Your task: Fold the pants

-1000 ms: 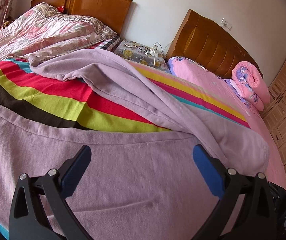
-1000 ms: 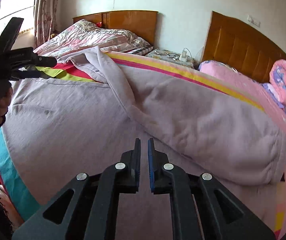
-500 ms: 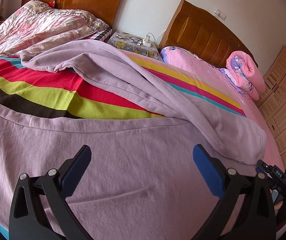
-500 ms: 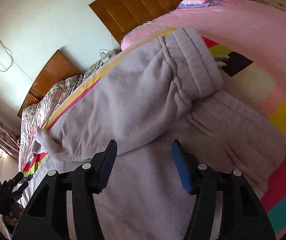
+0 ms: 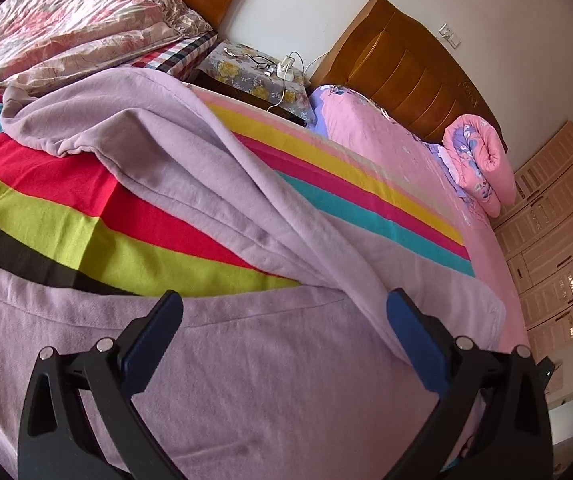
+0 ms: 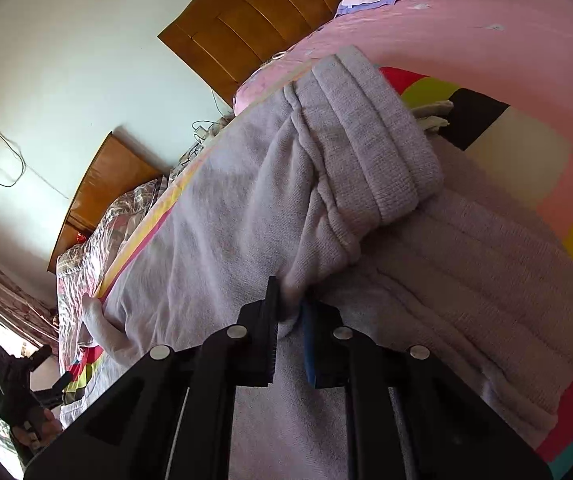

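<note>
Left gripper (image 5: 284, 334), black-framed with blue pads, is what I report first: its jaws stand wide apart over the pale lilac fleece pants (image 5: 246, 380) with nothing between them, and I cannot tell if the pads touch the cloth.

Pants location: spread across the bed on a blanket of red, lime, black, teal and yellow stripes (image 5: 86, 208). One leg lies flat under the left gripper; the other runs diagonally away toward the pink floral quilt (image 5: 66, 20) at the headboard, and the striped blanket shows between the two.

Right gripper (image 6: 288, 320): I see its jaws closing on a pinched ridge of the pants fabric just below the ribbed waistband (image 6: 370, 144), and cloth bulges between the pads. The waistband is already turned over on itself, lying on the second ribbed layer beneath it.

Task status, as I judge it:
1. Grasp at the waist end: in progress on the right side.
2. Grasp on the left side: not yet made.
3. Legs: not yet stacked one on the other.
4. Lengthwise and crosswise folds: not yet done.

I rate the task as early.
</note>
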Motion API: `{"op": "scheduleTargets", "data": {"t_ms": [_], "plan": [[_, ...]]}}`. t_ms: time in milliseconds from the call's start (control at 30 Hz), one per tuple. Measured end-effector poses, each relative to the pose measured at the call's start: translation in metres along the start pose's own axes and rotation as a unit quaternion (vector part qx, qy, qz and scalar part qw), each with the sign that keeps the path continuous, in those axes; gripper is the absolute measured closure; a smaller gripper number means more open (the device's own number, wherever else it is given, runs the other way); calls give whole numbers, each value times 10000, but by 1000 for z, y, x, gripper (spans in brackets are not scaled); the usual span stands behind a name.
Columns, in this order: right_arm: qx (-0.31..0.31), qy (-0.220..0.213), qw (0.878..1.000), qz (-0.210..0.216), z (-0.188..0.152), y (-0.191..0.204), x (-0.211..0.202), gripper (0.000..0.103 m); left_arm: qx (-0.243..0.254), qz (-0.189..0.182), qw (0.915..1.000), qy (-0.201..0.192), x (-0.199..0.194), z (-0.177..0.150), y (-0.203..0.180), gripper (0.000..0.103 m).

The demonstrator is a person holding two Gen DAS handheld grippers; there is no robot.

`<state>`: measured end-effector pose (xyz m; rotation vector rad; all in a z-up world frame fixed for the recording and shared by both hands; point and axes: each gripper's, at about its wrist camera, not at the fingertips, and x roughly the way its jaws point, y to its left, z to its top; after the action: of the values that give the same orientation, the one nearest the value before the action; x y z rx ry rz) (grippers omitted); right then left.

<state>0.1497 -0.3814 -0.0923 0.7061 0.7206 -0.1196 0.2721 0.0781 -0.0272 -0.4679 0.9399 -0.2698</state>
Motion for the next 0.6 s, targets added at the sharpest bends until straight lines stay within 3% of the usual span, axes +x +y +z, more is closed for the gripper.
{"op": "scheduleTargets", "data": {"t_ms": [100, 267, 367, 600], "plan": [[69, 30, 9999, 92, 0, -5, 1, 91, -240, -191, 9992, 249, 20, 36, -11, 3], [105, 39, 9997, 205, 1, -13, 0, 91, -186, -25, 9981, 593, 44, 92, -28, 11], [147, 42, 9995, 290, -1, -19, 0, 91, -230, 376, 9967, 686, 56, 120, -23, 12], [161, 61, 9991, 382, -1, -29, -2, 91, -375, 718, 9934, 810, 90, 151, 10, 16]]}}
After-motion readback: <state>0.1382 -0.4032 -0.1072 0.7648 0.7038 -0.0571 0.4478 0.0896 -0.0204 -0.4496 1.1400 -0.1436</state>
